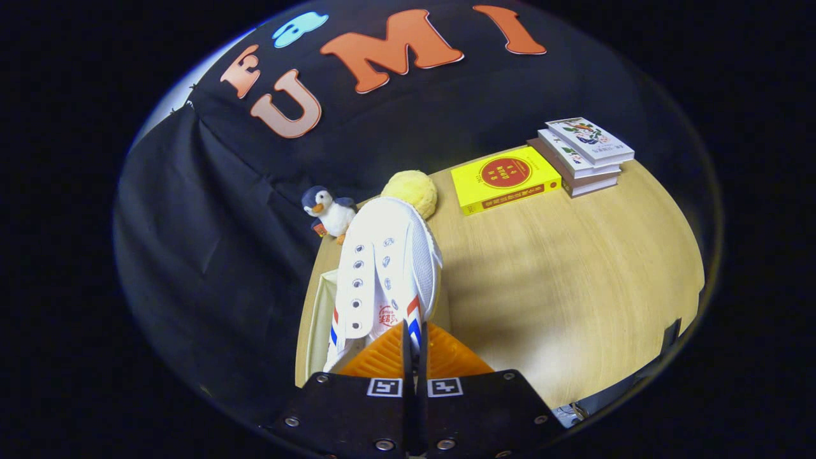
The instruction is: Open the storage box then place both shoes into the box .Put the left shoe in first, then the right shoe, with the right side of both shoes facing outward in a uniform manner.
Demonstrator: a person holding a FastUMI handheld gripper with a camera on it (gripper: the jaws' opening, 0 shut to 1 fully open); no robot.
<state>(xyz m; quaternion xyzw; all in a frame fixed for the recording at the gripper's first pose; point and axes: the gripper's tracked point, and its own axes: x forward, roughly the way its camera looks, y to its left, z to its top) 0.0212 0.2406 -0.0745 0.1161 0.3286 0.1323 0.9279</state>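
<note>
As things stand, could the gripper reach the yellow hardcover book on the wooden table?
Probably not yet: the gripper is shut on the white canvas shoe, which sticks out ahead of the fingers. The table towards the yellow book looks open otherwise.

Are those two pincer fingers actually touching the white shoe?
Touching. In the gripper view, the gripper is closed with both fingers pressed on the white shoe at its rear edge.

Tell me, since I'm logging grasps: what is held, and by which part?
The gripper jaws are shut on the white shoe, pinching its heel-end collar, with the toe pointing away.
</note>
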